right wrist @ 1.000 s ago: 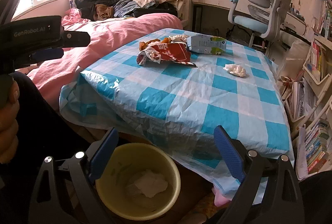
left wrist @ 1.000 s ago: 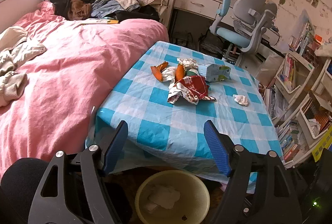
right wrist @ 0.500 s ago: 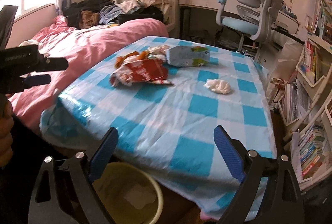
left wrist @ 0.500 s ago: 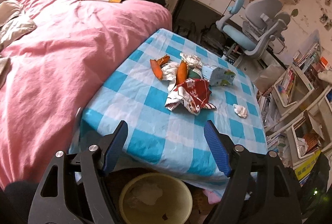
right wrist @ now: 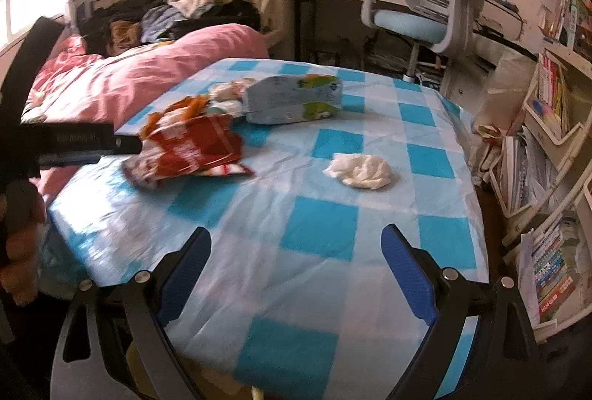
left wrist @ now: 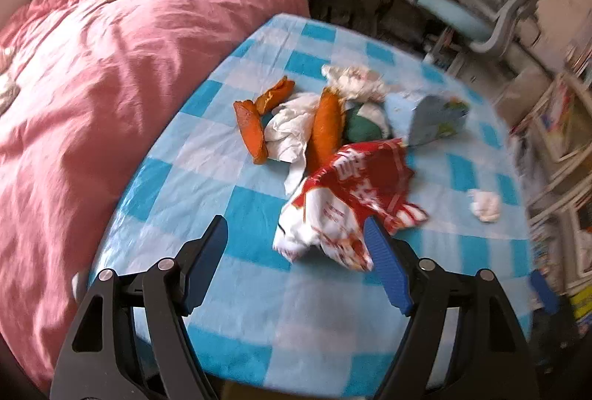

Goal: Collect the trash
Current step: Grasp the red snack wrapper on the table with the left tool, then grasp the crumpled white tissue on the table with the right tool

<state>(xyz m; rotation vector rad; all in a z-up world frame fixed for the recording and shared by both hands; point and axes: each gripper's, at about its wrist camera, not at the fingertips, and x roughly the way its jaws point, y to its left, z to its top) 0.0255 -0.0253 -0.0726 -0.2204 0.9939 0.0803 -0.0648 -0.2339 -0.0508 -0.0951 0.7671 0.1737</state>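
Trash lies on a table with a blue-and-white checked cloth [left wrist: 259,307]. A red-and-white snack bag [left wrist: 347,200] lies nearest my left gripper [left wrist: 296,244], which is open and empty just short of it. Behind it are orange peels [left wrist: 251,126], white tissues [left wrist: 292,130] and a light blue carton [left wrist: 433,120]. A crumpled white tissue [right wrist: 360,170] lies alone ahead of my right gripper [right wrist: 296,259], which is open and empty over the table's near edge. The snack bag [right wrist: 188,148] and carton [right wrist: 292,98] show in the right wrist view too.
A bed with a pink cover [left wrist: 92,85] runs along the table's left side. A grey-and-blue desk chair [right wrist: 425,0] and a desk stand behind the table. Bookshelves [right wrist: 551,141] line the right. The left gripper's body [right wrist: 66,141] reaches in at the right view's left.
Both grippers have moved forward and up over the table. The yellow bin below the table edge has dropped out of view. The left gripper has closed in on the snack bag.
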